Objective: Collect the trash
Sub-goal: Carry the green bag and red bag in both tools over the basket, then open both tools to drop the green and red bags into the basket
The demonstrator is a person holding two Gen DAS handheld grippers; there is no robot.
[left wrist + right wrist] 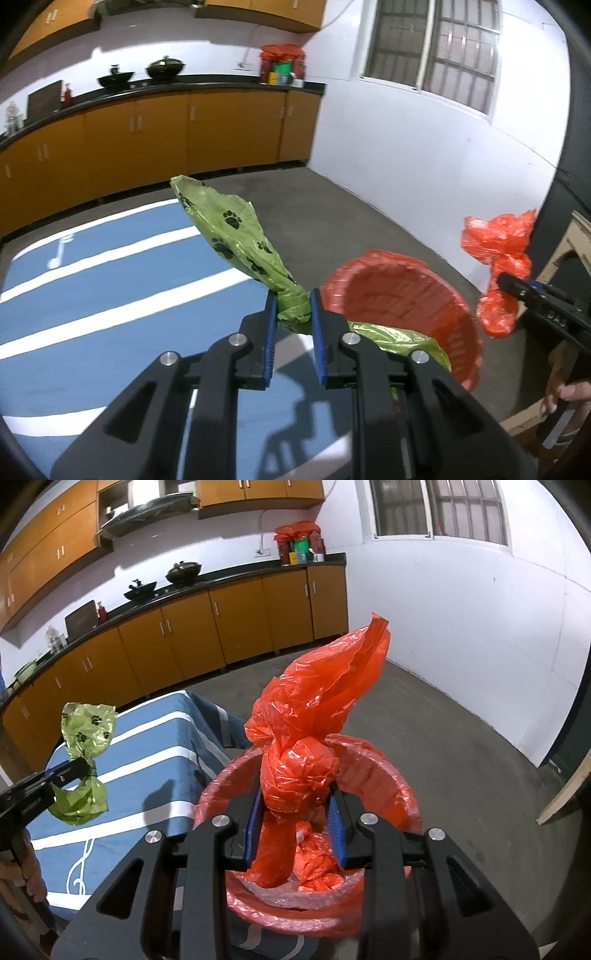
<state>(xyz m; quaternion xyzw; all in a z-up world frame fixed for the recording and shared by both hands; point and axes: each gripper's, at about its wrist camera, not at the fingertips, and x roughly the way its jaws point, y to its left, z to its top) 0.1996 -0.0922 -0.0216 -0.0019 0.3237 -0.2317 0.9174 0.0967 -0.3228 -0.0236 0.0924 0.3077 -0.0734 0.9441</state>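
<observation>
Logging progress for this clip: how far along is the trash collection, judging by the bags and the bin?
Done: the red-lined bin already holds a crumpled red bag. In hand: the right gripper is shut on a knotted red bag above the bin; the left gripper is shut on a green paw-print bag beside it. Left: drop both in.

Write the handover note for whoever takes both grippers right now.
Left gripper: shut on the green paw-print bag, held over the blue striped tablecloth.
Right gripper: shut on the knotted red bag, held above the red-lined bin.
Done: both bags picked up; some red plastic trash already lies in the bin.
Left: drop the red bag in, then carry the green one over the bin and release it.
</observation>
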